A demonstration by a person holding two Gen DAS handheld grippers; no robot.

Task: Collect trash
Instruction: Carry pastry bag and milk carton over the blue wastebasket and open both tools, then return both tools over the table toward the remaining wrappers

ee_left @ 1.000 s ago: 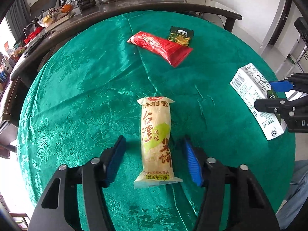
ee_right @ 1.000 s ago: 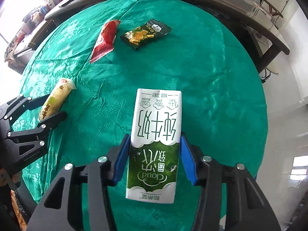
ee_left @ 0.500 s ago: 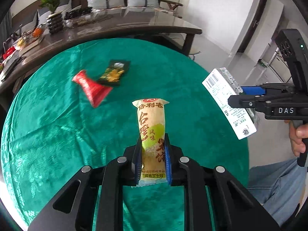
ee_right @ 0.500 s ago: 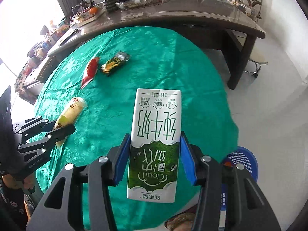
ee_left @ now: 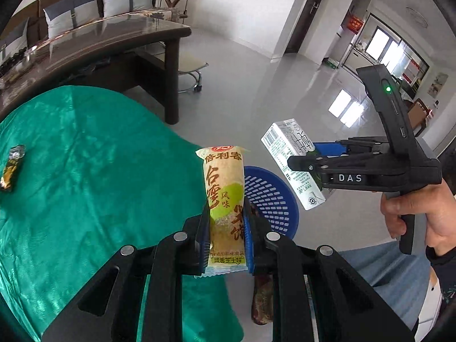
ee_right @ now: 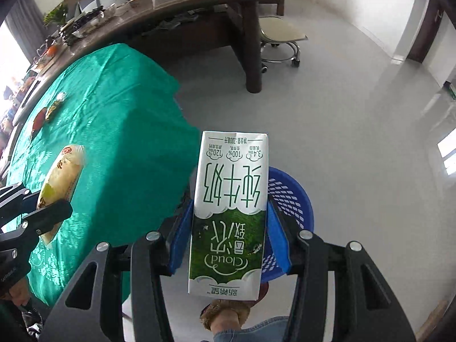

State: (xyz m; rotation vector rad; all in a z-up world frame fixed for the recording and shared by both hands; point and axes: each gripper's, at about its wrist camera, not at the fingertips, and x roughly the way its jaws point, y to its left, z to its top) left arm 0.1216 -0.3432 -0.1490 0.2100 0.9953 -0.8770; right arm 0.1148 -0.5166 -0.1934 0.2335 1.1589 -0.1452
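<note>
My left gripper (ee_left: 225, 213) is shut on a yellow snack packet (ee_left: 225, 188), held in the air past the edge of the green table (ee_left: 85, 171). My right gripper (ee_right: 229, 222) is shut on a white and green milk carton (ee_right: 230, 199), lifted clear of the table. A blue perforated basket (ee_left: 270, 196) stands on the floor below both loads; in the right wrist view the blue basket (ee_right: 287, 193) shows just behind the carton. In the left wrist view the milk carton (ee_left: 290, 159) hangs in the right gripper (ee_left: 302, 165) above and right of the basket.
A dark green snack bag (ee_left: 11, 168) still lies on the green cloth, and a red wrapper (ee_right: 38, 119) sits beside it. A long dark wooden table (ee_right: 199, 8) and a wheeled stool (ee_right: 280, 40) stand behind. Grey floor spreads to the right. A person's foot (ee_right: 225, 313) is near the basket.
The left gripper closed on the snack packet and lifted it off the table. Both grippers swung right with their loads, off the table's edge to above the blue basket.
</note>
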